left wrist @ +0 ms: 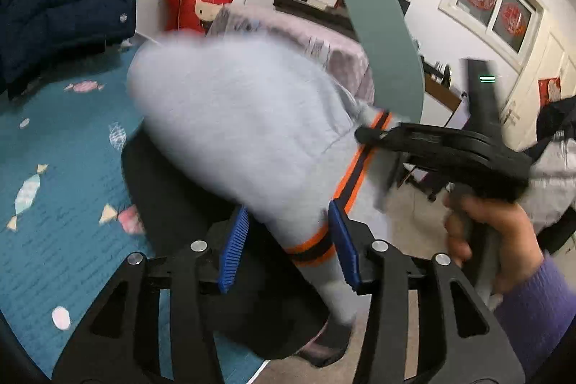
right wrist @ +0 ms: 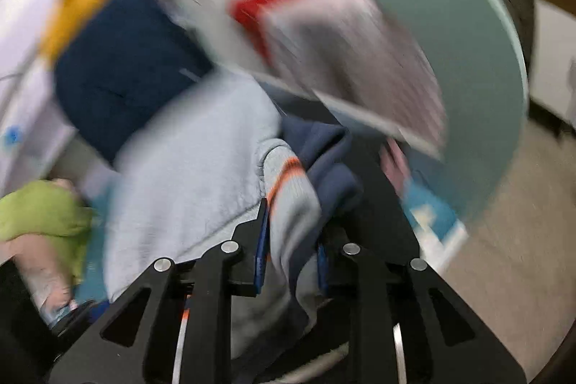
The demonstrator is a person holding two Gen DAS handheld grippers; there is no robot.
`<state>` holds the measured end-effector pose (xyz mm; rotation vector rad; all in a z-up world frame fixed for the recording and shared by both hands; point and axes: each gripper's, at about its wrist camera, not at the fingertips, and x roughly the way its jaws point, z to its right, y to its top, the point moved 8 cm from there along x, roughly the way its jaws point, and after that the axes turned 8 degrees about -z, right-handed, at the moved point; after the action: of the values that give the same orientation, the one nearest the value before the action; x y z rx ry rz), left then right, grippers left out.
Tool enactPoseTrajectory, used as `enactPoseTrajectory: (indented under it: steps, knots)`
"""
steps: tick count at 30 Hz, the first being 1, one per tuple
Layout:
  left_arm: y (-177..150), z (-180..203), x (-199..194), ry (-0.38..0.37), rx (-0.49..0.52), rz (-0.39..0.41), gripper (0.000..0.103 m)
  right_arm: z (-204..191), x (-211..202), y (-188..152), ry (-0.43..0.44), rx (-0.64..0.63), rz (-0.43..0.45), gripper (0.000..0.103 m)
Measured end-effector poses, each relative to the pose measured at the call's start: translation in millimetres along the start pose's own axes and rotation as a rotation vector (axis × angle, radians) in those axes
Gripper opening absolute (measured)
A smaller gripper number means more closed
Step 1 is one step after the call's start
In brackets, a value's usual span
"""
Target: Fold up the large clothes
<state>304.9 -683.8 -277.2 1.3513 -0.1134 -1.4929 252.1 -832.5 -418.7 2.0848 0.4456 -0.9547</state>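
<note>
While both claws hold the pale grey sweatshirt (left wrist: 244, 117) aloft above the teal bed (left wrist: 54, 175), the step looks like lifting and spreading. Left claw (left wrist: 288, 251) grips its orange-striped cuff (left wrist: 309, 249); right claw (right wrist: 291, 247), at three o'clock, pinches another striped edge. Next, it probably needs laying flat.

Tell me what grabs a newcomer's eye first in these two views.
First, the pale grey sweatshirt billowing mid-frame in the left wrist view, its orange-and-black striped cuff between the blue pads of the left tongs. At the right edge, the right tongs pinch another striped edge. Behind lie a teal candy-print sheet at left and a red cushion by the wall.
</note>
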Motion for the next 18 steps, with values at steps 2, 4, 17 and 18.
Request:
enactPoseTrajectory:
  steps: [2,4,17,18]
  knots:
    - [-7,-11,-6,-0.018,0.004,0.035,0.065,19,12,-4,-0.029,0.079,0.006,0.022]
    - [-7,-35,-9,0.004,-0.027,0.038,0.068,26,17,-4,-0.078,0.078,0.015,0.025]
    - [-10,-143,-57,0.386,-0.066,0.044,0.077,-18,-34,-8,-0.501,-0.125,0.118,0.064]
    - [-11,-147,-63,0.404,-0.059,0.049,0.077,-31,-42,-10,-0.514,-0.159,0.146,0.065]
